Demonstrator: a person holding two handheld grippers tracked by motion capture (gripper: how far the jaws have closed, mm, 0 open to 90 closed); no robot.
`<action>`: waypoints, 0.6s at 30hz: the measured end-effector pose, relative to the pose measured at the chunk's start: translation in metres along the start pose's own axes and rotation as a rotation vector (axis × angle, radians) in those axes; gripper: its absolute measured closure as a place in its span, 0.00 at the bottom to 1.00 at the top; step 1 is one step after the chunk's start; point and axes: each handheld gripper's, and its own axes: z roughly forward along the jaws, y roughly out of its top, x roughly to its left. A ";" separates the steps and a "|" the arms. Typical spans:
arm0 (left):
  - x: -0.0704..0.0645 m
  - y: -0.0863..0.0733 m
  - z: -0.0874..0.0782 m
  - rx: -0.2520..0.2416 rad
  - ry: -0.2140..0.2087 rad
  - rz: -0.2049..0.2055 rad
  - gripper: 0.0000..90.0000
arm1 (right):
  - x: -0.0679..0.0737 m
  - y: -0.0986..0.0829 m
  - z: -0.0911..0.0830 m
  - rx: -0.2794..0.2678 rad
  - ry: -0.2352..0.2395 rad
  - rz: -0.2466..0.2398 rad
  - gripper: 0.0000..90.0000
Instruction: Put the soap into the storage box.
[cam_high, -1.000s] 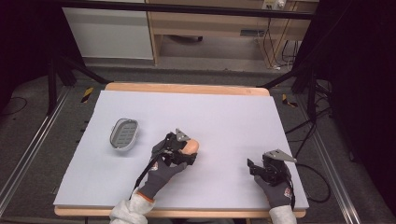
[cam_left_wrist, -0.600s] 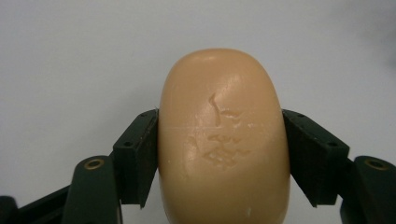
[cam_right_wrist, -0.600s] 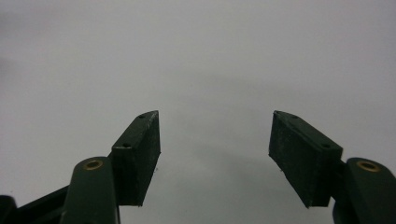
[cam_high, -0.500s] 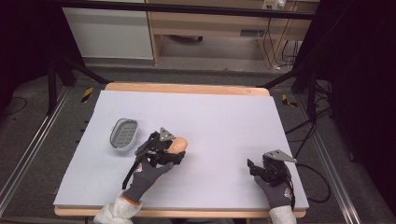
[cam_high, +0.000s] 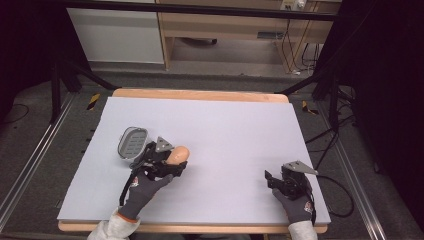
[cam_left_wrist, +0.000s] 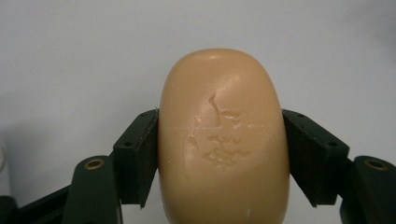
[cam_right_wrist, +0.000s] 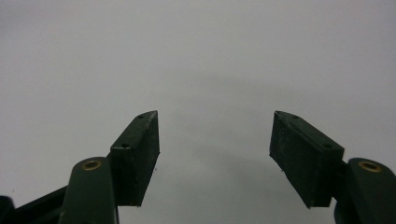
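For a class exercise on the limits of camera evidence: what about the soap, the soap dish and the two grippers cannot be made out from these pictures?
- Soap, left gripper view: near end cut off by the bottom edge; embossed mark illegible.
- Soap dish, high view: near corner hidden behind the left gripper; its ribbing too small to tell apart.
- Right gripper, high view: jaws too small and dark to judge.
- Whether the soap touches the table: cannot tell.
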 end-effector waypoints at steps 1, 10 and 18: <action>0.000 0.000 0.000 0.000 0.000 0.000 0.35 | 0.000 0.000 0.000 0.000 0.000 0.000 0.37; 0.016 -0.005 -0.012 -0.014 0.026 -0.029 0.35 | 0.000 0.000 0.000 0.000 0.000 -0.003 0.36; 0.029 -0.007 -0.018 -0.021 0.048 -0.055 0.35 | 0.000 0.000 0.000 -0.003 0.001 -0.001 0.36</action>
